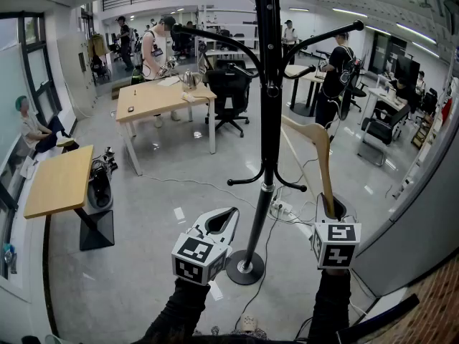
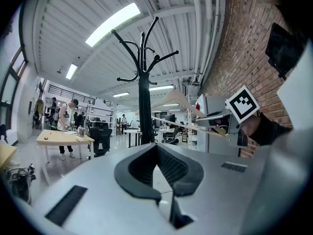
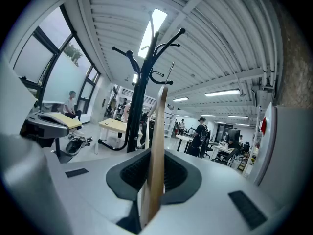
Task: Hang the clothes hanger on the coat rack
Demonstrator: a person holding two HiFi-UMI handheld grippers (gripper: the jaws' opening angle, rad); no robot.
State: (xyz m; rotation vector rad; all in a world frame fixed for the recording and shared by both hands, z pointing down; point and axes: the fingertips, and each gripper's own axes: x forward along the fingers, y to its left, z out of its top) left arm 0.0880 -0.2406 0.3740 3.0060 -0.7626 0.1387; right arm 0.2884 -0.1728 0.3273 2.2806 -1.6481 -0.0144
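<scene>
Clothes hanger (image 1: 320, 153) — pale wood, thin, tilted near upright, lower end clamped in right gripper (image 1: 334, 208), just beside rack pole | Coat rack (image 1: 270, 120) — black, upright, curved hooks, round floor base

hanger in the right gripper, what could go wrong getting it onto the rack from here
The right gripper pinches the wooden hanger by one arm's end, so it may pivot or slip. Its free end looks close to the coat rack pole and could snag the lower hooks.

Black coat rack (image 1: 270, 120), pale wooden hanger (image 1: 324, 170), grey left claw (image 1: 231, 215) with black-and-white markers, tan tabletop (image 1: 161, 95)
</scene>
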